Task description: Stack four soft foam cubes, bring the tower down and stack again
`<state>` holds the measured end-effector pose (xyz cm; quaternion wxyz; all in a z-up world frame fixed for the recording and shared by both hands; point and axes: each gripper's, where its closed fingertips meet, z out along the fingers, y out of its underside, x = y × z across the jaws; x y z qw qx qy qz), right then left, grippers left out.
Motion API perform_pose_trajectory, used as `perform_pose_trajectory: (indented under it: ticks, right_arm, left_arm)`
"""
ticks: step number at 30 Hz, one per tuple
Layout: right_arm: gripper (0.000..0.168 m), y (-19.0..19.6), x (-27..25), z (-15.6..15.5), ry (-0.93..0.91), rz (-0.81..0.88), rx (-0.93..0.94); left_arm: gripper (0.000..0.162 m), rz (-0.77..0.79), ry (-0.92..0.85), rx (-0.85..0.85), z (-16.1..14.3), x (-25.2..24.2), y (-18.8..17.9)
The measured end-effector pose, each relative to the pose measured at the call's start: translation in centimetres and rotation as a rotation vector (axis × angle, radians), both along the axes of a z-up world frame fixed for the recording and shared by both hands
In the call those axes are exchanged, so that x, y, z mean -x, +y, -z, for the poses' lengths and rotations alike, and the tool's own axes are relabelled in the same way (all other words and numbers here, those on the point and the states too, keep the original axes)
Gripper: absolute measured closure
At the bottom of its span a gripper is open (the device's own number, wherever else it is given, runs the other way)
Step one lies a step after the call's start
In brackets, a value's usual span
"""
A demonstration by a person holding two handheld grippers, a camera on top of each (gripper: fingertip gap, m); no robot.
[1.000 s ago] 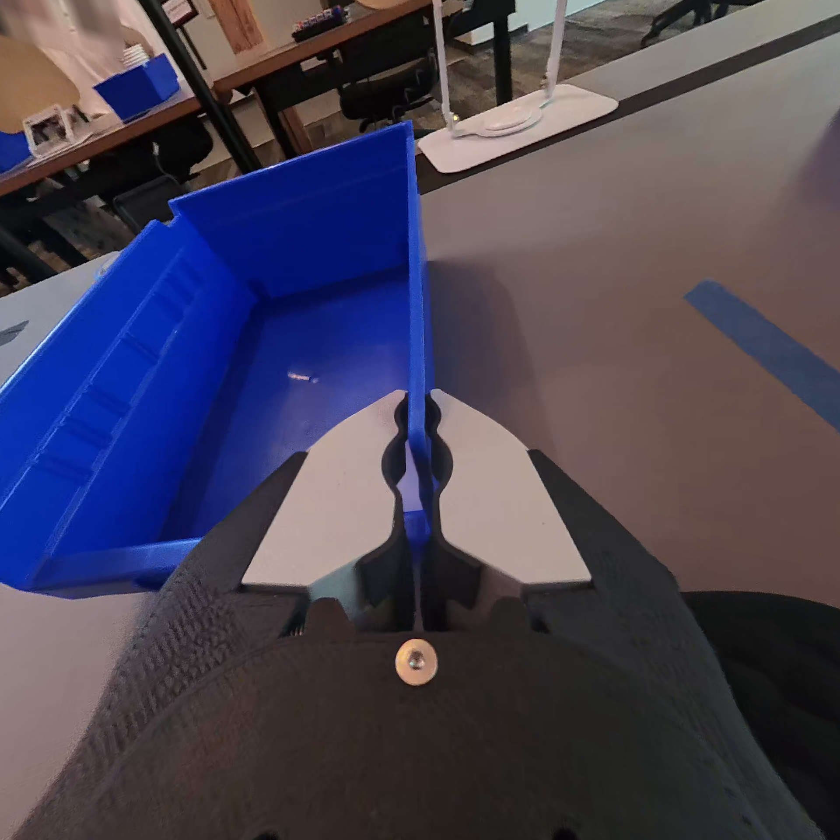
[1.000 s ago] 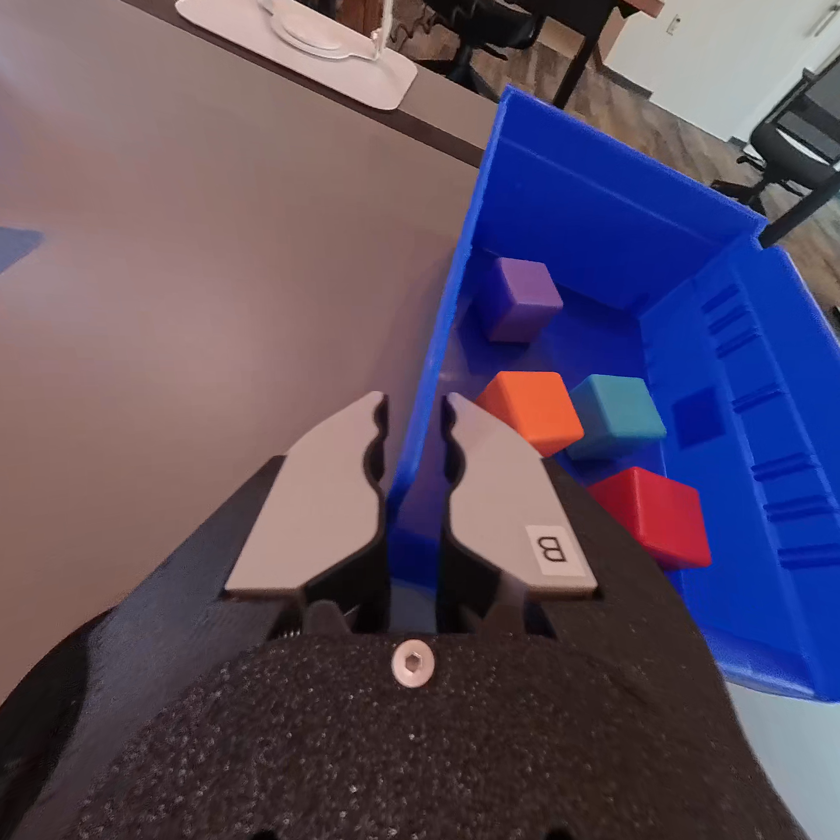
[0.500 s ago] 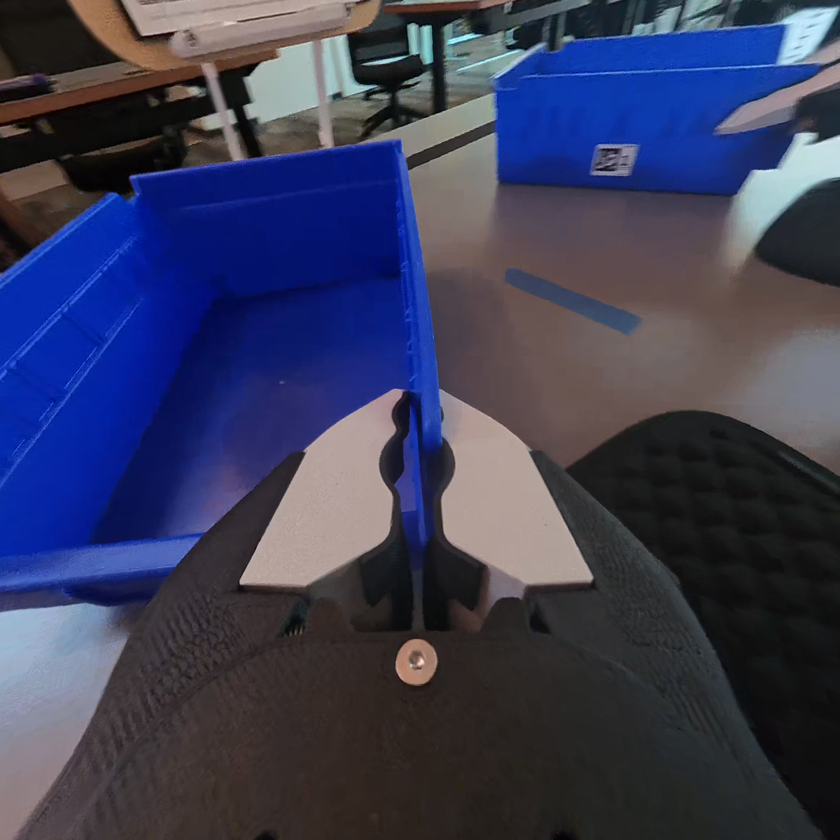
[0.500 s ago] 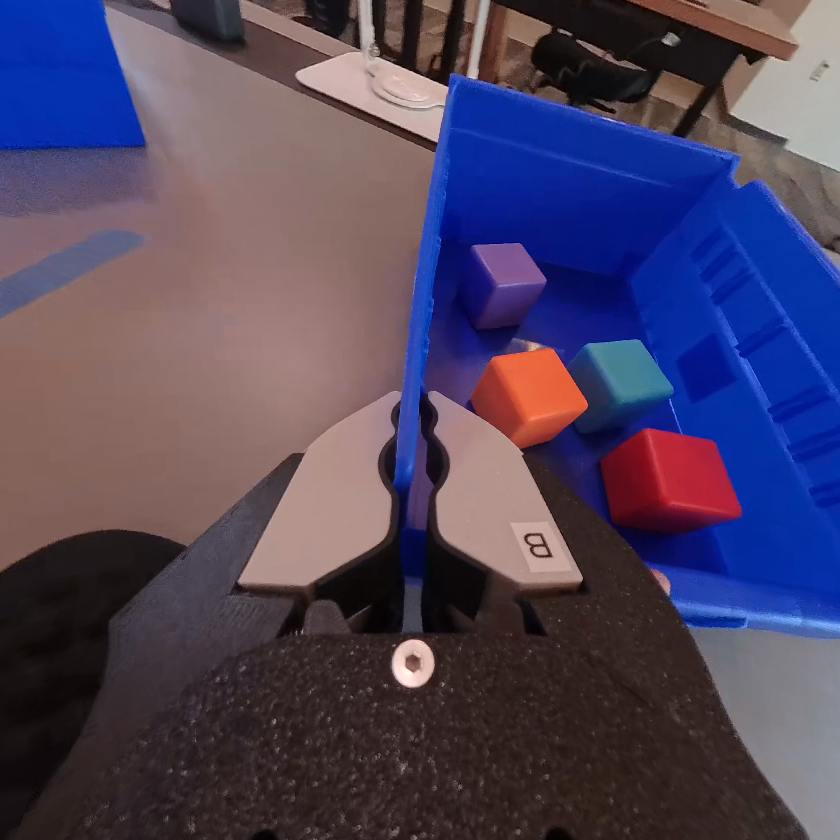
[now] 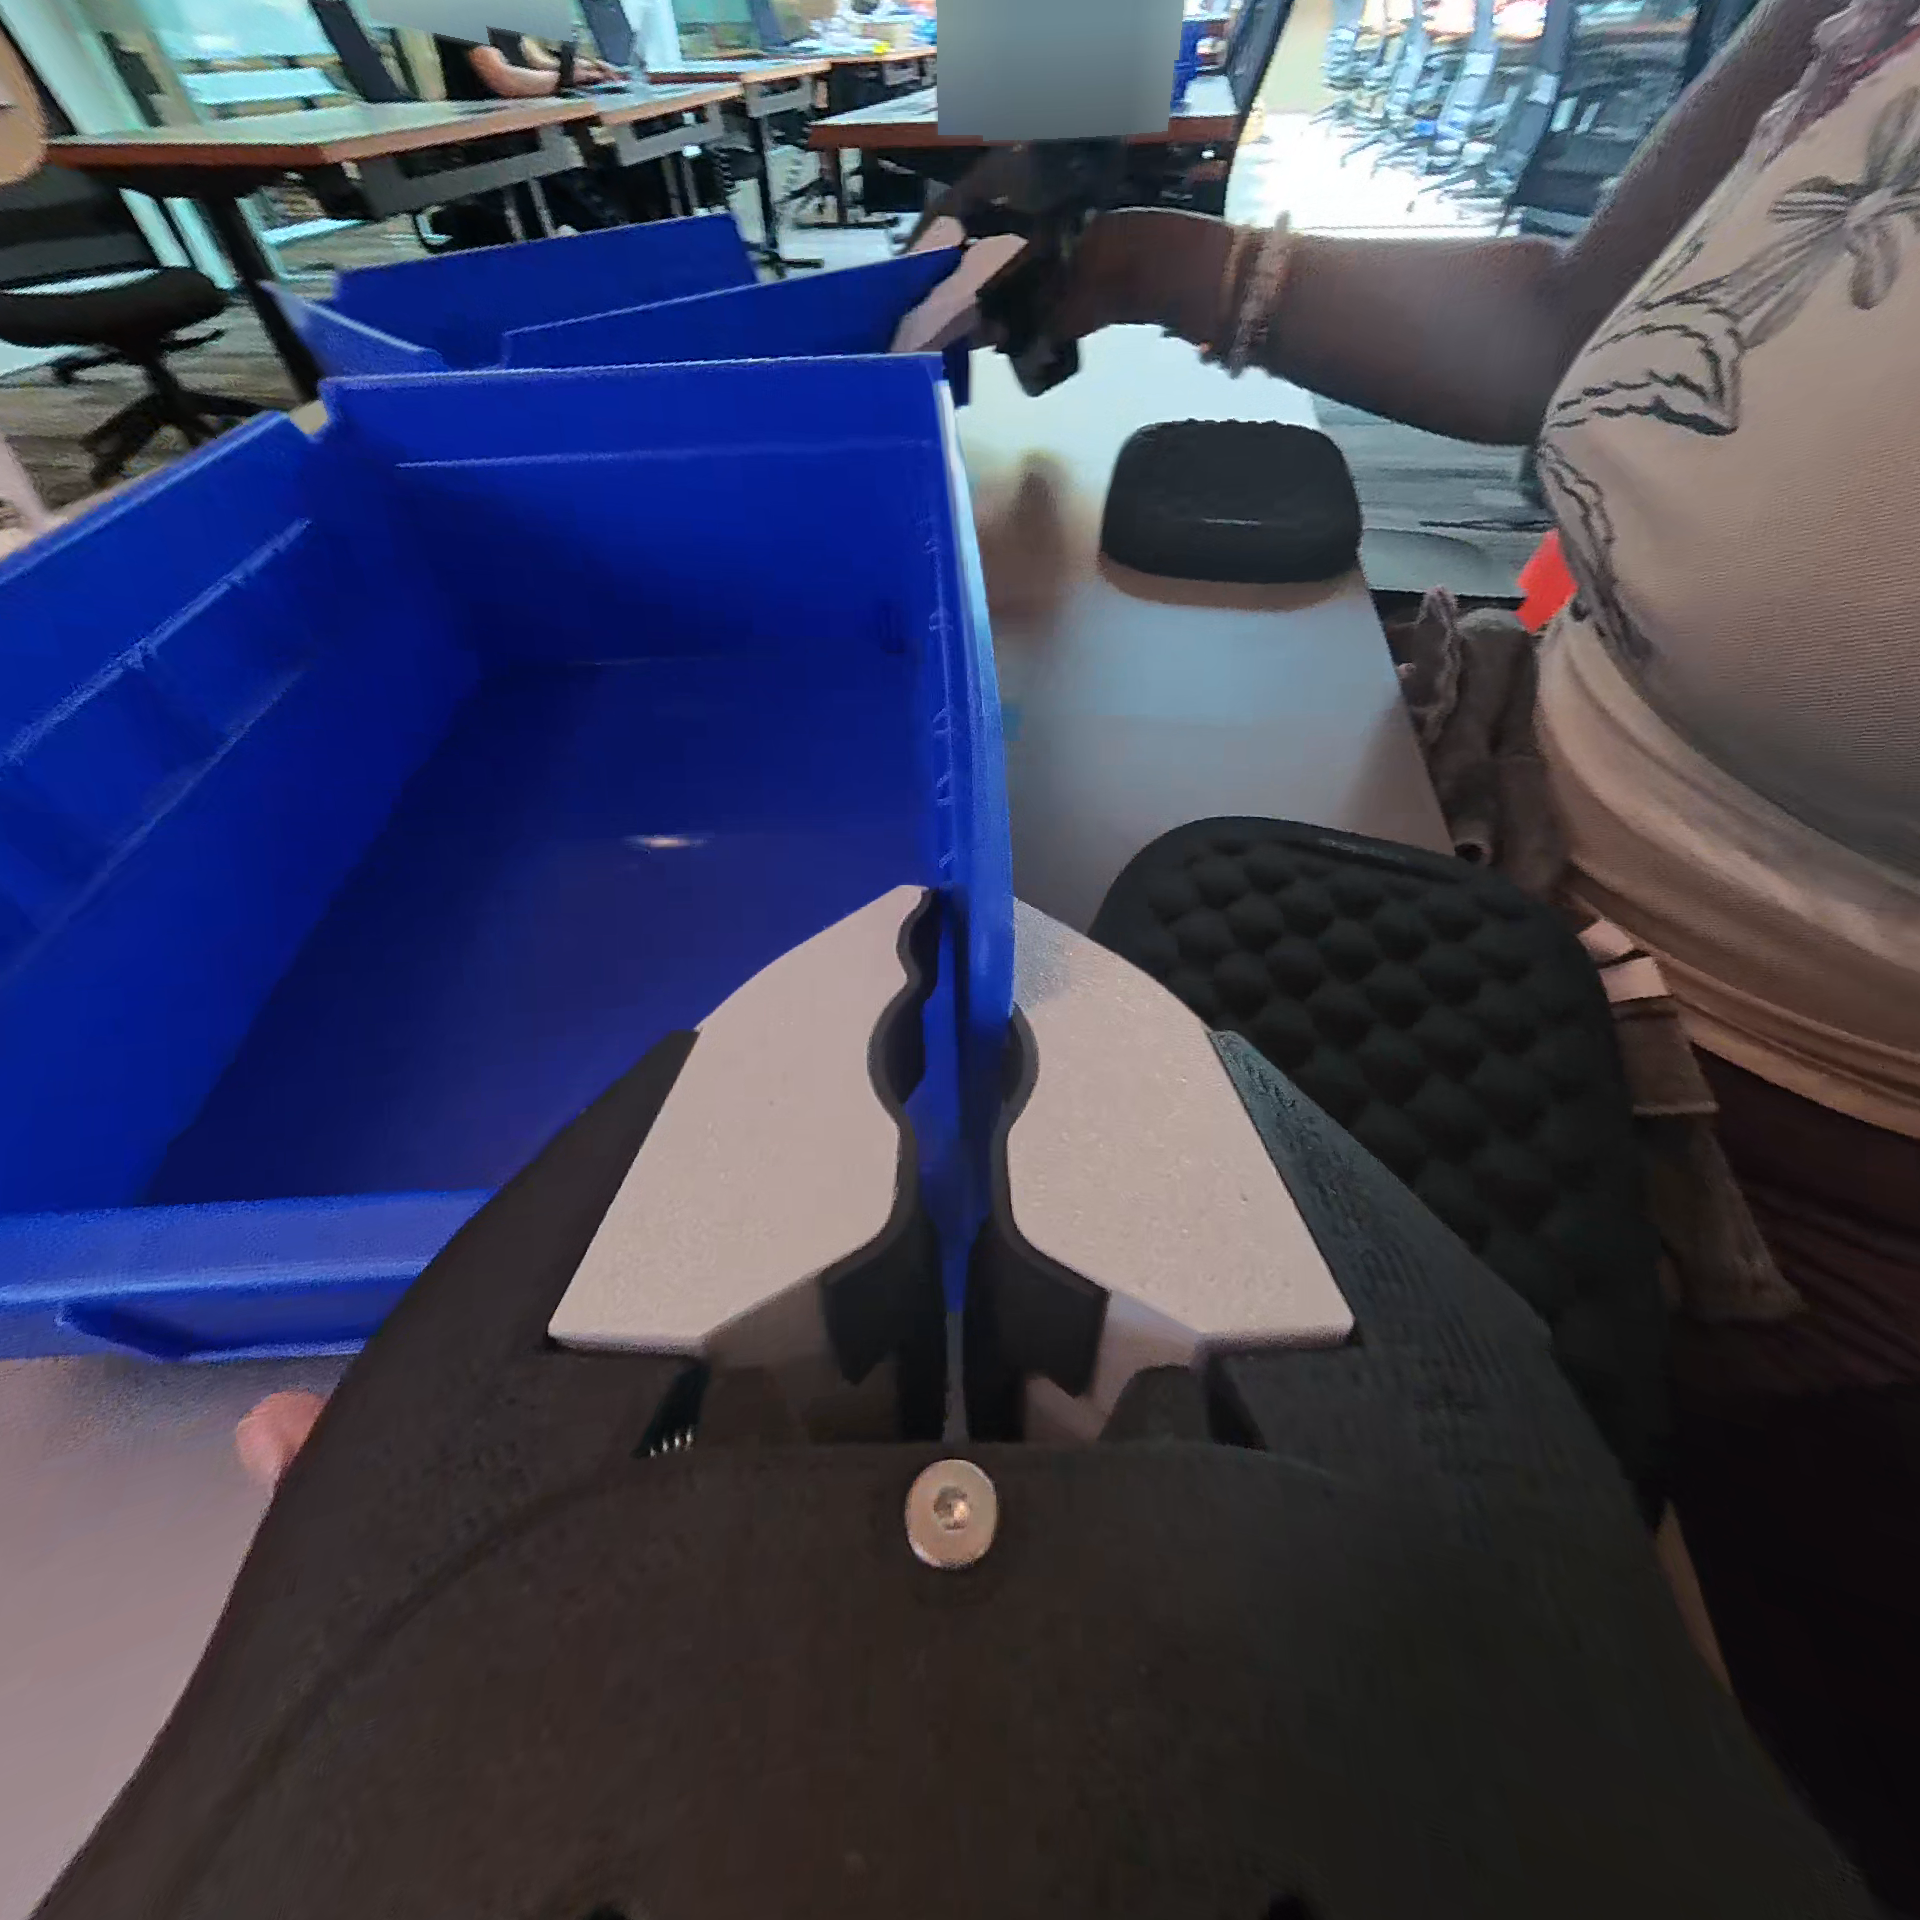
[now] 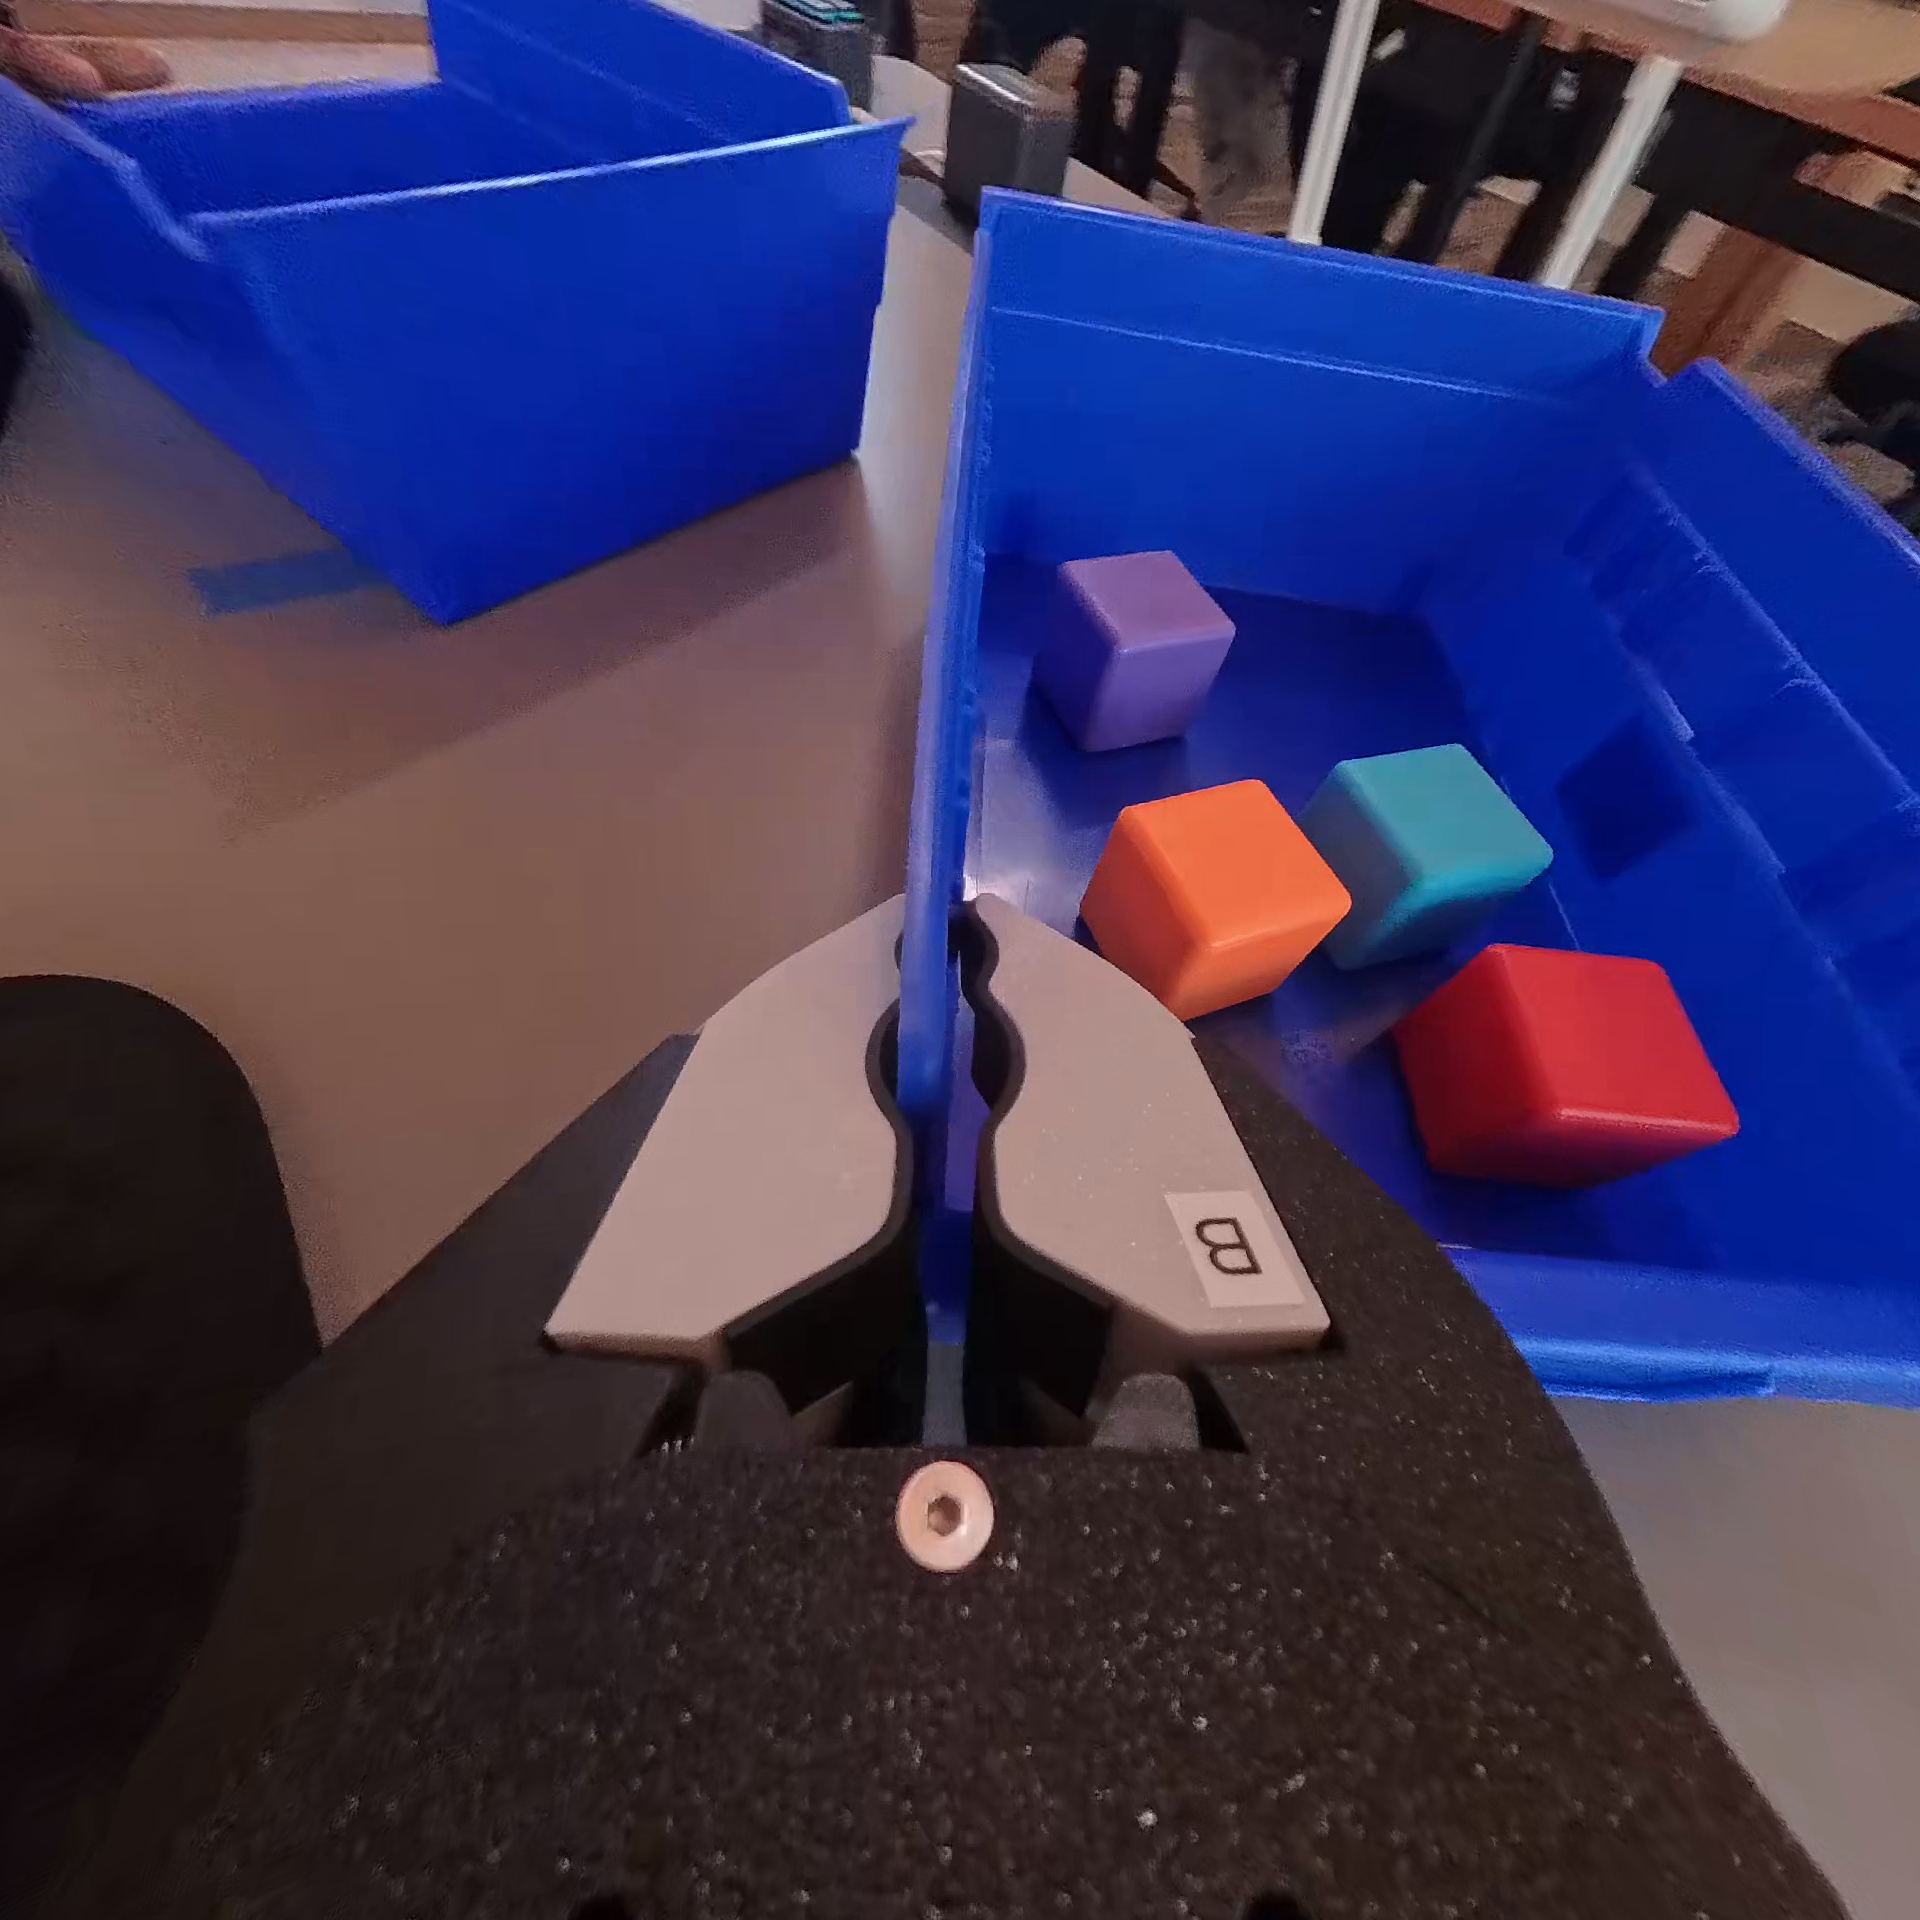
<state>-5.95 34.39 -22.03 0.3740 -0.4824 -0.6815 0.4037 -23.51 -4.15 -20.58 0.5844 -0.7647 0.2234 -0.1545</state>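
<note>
Both hand-held grippers pinch bin walls. The left hand-held gripper (image 5: 961, 925) clamps the side wall of an empty blue bin (image 5: 436, 831). The right hand-held gripper (image 6: 940, 914) clamps the wall of another blue bin (image 6: 1299, 416) holding the purple cube (image 6: 1138, 649), orange cube (image 6: 1210, 894), teal cube (image 6: 1429, 847) and red cube (image 6: 1558, 1065), unstacked, over the table (image 6: 468, 883).

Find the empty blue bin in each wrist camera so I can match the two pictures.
Left wrist view: the empty blue bin fills left and centre, the left gripper shut on its right wall.
Right wrist view: it stands upper left.
Shared landmark: the bin with cubes, top centre in the left view, right half in the right view, clamped by the right gripper.
</note>
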Motion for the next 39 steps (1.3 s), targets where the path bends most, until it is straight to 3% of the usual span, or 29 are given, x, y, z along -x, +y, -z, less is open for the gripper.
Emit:
perform_pose_trajectory:
  ticks: [6,14,25,27,29,30,32,36,39]
  right_arm:
    - [0.163,0.4,2.1,0.0,0.0,-0.12,0.004]
    - [0.164,-0.8,5.2,0.0,-0.004,-0.297,0.047]
    - [0.164,-3.7,13.3,-0.2,0.0,-0.471,0.059]
    - [0.162,-4.1,14.4,-0.6,0.022,-0.469,0.086]
    - [0.143,-3.9,14.9,-1.6,0.06,-0.435,0.14]
    - [0.128,-3.7,14.7,-2.5,0.087,-0.411,0.175]
    - [0.117,-3.0,13.6,-4.8,0.139,-0.353,0.233]
    - [0.087,-3.0,9.0,-9.4,0.16,-0.202,0.227]
    - [0.079,-8.0,4.6,-11.8,0.069,-0.238,0.194]
  left_arm:
    - [0.155,0.184,-0.06,0.035,0.0,-2.7,0.5]
    - [0.155,0.313,-0.057,0.029,0.0,-6.3,3.4]
    - [0.156,0.276,-0.026,0.045,0.2,-6.6,4.8]
    - [0.143,0.218,-0.006,0.036,0.3,-6.1,5.4]
    - [0.109,0.167,-0.017,0.006,-0.3,-5.4,5.6]
    - [0.104,0.141,-0.038,-0.029,-1.3,-5.0,5.6]
    - [0.1,0.075,-0.052,-0.141,-3.8,-3.4,5.6]
    - [0.117,-0.248,0.063,-0.326,-8.7,3.4,6.9]
    - [0.133,-0.369,0.086,-0.332,-11.1,6.8,8.6]
